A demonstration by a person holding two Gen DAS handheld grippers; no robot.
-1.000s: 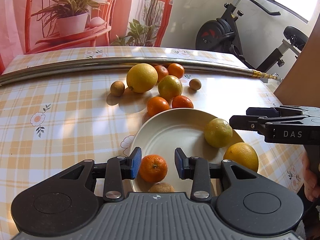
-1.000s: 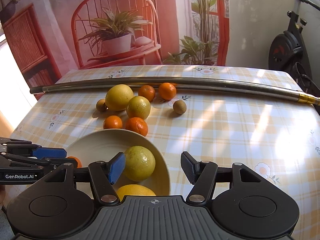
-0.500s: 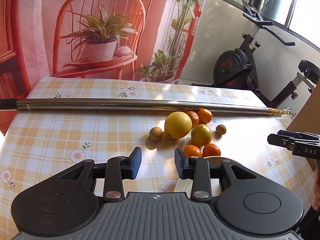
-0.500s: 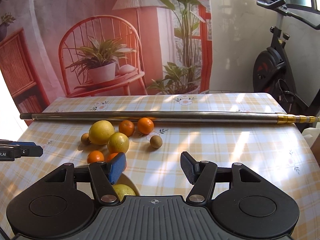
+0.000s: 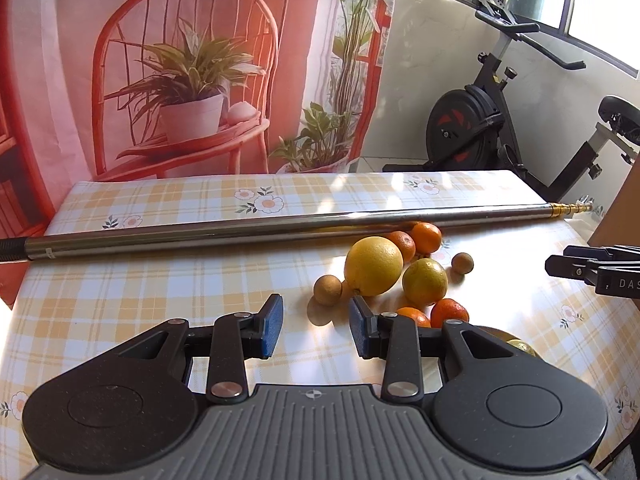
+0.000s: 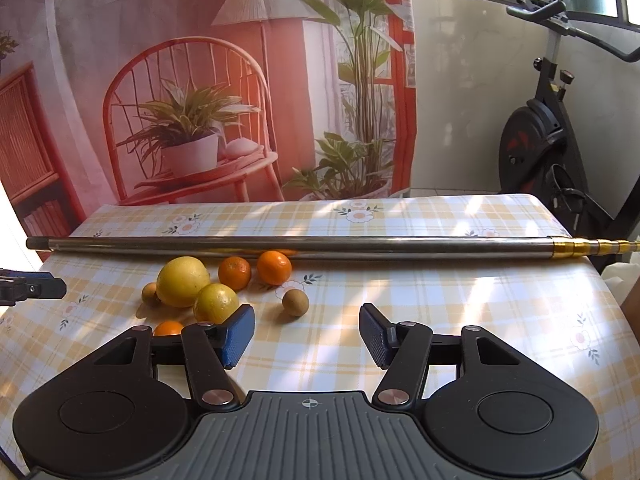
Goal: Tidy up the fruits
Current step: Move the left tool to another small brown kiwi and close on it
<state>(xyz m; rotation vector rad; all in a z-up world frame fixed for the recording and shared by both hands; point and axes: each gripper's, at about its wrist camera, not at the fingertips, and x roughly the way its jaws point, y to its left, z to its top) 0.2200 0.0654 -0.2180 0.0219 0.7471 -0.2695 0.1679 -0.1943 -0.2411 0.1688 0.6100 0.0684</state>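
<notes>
A cluster of loose fruit lies on the checked tablecloth: a large yellow citrus [image 5: 373, 265] [image 6: 183, 281], a smaller yellow one [image 5: 424, 282] [image 6: 216, 303], several small oranges [image 5: 426, 237] [image 6: 274, 267] and two brown round fruits [image 5: 327, 289] [image 6: 295, 302]. My left gripper [image 5: 316, 330] is open and empty, raised in front of the cluster. My right gripper [image 6: 306, 334] is open and empty, to the right of the cluster. A sliver of yellow fruit [image 5: 520, 346] shows by the left gripper's right finger; the plate is hidden.
A long steel pole [image 5: 280, 229] [image 6: 304, 245] lies across the table behind the fruit. A printed backdrop hangs behind the table. An exercise bike [image 5: 500, 120] stands at the back right. The right gripper's fingers [image 5: 592, 270] show at the right edge of the left wrist view.
Both grippers have pulled back and up from the plate, which has dropped out of sight. The orange between my left fingers a second ago is no longer in view. Both stay open.
</notes>
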